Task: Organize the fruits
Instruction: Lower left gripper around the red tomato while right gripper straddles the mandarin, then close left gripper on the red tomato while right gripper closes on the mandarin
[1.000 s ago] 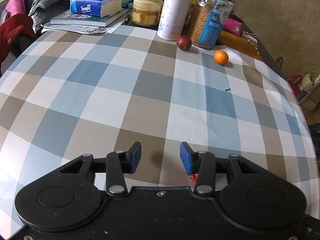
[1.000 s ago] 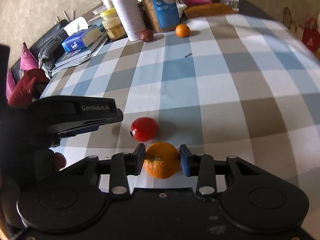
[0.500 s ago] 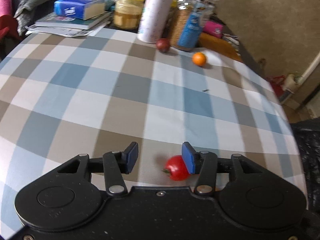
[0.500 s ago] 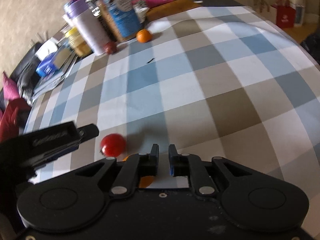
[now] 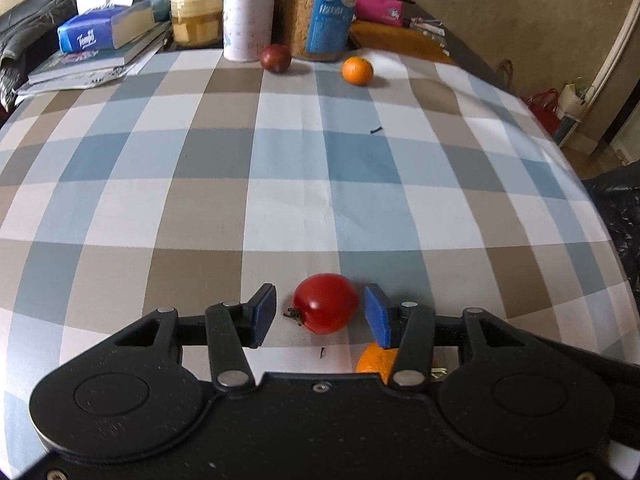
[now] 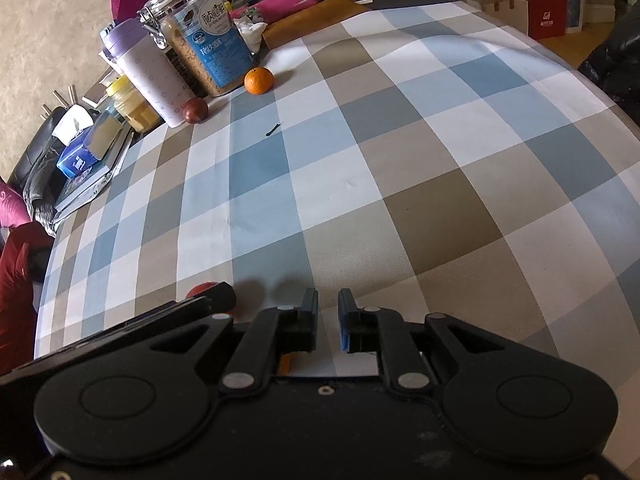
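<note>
One tomato (image 5: 325, 303) now sits between left claw (image 5: 320, 316) pads, seemingly untouched.

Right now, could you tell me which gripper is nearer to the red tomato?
Left. The left gripper is open with the red tomato between its fingers, not yet touching. The right gripper is nearly shut, empty, and sits off to the tomato's right.

Left tool (image 5: 320, 314) and right tool (image 6: 328, 325): matte black plastic bodies, paired round housings, silver pivot screws, black linkage arms, blue pads (image 5: 376, 316) on the fingers.
</note>
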The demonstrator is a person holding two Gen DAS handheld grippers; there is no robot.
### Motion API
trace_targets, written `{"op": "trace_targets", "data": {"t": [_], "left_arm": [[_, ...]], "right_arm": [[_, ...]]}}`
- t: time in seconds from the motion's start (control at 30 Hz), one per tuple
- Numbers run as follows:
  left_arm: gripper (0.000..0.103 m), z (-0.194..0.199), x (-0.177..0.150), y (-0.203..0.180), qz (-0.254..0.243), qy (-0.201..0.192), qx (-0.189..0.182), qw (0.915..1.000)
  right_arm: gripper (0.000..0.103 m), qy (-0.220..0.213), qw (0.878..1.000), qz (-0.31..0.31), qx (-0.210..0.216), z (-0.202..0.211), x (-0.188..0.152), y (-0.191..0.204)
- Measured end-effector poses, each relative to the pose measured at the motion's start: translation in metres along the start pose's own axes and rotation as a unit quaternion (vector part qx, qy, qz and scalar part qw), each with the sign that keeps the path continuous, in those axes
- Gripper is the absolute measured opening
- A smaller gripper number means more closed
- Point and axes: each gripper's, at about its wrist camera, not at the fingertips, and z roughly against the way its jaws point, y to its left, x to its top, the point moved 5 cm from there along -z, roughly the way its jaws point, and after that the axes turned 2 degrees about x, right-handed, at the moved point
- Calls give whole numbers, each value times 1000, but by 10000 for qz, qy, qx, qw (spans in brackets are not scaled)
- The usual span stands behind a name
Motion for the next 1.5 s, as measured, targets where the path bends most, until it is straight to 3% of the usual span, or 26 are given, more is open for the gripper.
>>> {"op": "trace_targets", "data": {"t": [0.37, 0.5, 0.73, 1.0, 1.23, 1.3, 1.5], "left_arm": [[55, -6, 3, 12, 425, 65, -188, 9989], [45, -5, 3, 12, 504, 88, -377, 9980], [45, -1, 6, 29, 731, -86, 247, 9970], [45, 1, 8, 55, 1044, -150, 954, 9898], [45, 0, 8, 57, 1057, -141, 1009, 9892], [45, 0, 8, 56, 1034, -140, 1021, 9893], [45, 0, 8, 58, 1080, -119, 964, 9894]], "right_arm": [[14, 71, 9999, 72, 35, -2, -2, 3], [14, 72, 9999, 94, 62, -2, -3, 4], [14, 33, 9996, 23, 269, 2, -3, 4], [19, -26, 9970, 258, 730, 10, -7, 19], [23, -40, 9951, 485, 865, 11, -13, 30], [32, -52, 9950, 480, 871, 10, -15, 31], [38, -12, 9955, 474, 822, 7, -17, 31]]}}
